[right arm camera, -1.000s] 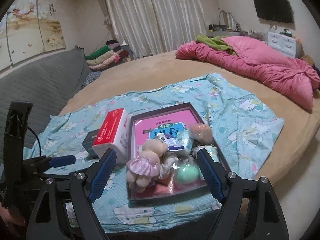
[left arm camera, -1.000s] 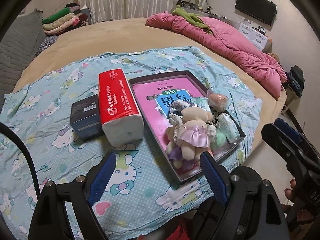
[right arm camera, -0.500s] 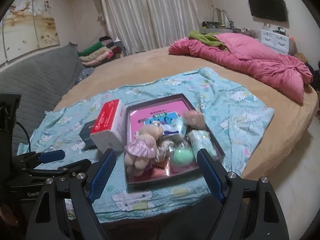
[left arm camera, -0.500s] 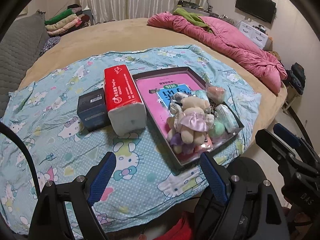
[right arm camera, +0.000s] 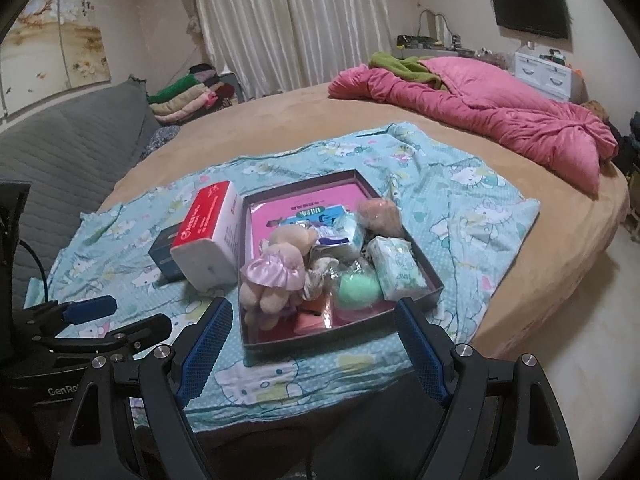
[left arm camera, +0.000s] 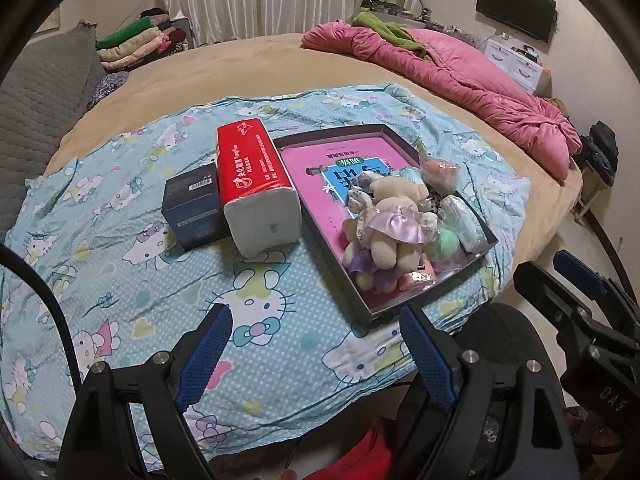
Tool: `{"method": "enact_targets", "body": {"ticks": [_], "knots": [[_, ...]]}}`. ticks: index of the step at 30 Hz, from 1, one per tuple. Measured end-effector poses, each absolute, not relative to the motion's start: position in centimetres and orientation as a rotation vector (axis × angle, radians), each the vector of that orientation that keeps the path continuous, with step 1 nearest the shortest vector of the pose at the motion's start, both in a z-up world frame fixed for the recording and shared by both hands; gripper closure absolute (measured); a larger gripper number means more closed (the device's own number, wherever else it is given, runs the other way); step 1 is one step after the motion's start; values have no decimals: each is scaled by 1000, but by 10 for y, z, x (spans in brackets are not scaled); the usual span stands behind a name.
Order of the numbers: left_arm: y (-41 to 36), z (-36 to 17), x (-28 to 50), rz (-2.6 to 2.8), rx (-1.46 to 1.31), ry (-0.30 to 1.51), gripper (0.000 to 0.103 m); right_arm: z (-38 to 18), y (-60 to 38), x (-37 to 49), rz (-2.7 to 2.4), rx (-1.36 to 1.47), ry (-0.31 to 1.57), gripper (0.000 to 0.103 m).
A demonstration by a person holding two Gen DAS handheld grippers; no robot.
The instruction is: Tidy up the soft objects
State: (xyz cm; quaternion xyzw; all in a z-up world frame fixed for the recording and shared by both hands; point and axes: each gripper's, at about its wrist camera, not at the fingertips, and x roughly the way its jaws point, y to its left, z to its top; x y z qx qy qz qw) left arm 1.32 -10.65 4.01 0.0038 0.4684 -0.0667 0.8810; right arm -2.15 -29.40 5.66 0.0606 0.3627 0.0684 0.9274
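A dark shallow tray (left arm camera: 332, 133) lies on the Hello Kitty sheet (left arm camera: 120, 264). In it a cream plush bear (left arm camera: 394, 216) in a lilac skirt lies on a pink book, with a green ball (left arm camera: 444, 244), a peach ball (left arm camera: 440, 170) and a small tissue pack (left arm camera: 466, 226). My left gripper (left arm camera: 314, 320) hangs open over the sheet, short of the tray. My right gripper (right arm camera: 312, 312) is open too, just before the tray's front wall (right arm camera: 304, 346), with the bear (right arm camera: 280, 268) and green ball (right arm camera: 358, 290) ahead. Neither gripper holds anything.
A red-and-white tissue pack (left arm camera: 256, 184) and a dark blue box (left arm camera: 192, 208) stand left of the tray. A pink quilt (right arm camera: 500, 108) lies at the bed's far right, folded clothes (right arm camera: 184, 96) at the back left. The bed's edge drops to the floor (right arm camera: 580, 320) on the right.
Both grippers have drawn back a little from the tray, which now sits higher and smaller in each view. Both still stand equally wide, and nothing on the bed has moved.
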Motion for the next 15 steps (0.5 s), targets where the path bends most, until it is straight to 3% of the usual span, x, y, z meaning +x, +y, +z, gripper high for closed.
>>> {"method": "enact_targets", "body": {"ticks": [15], "knots": [[-108, 29, 16, -133, 15, 1000, 18, 46, -287, -18, 160, 121, 780, 19]]}}
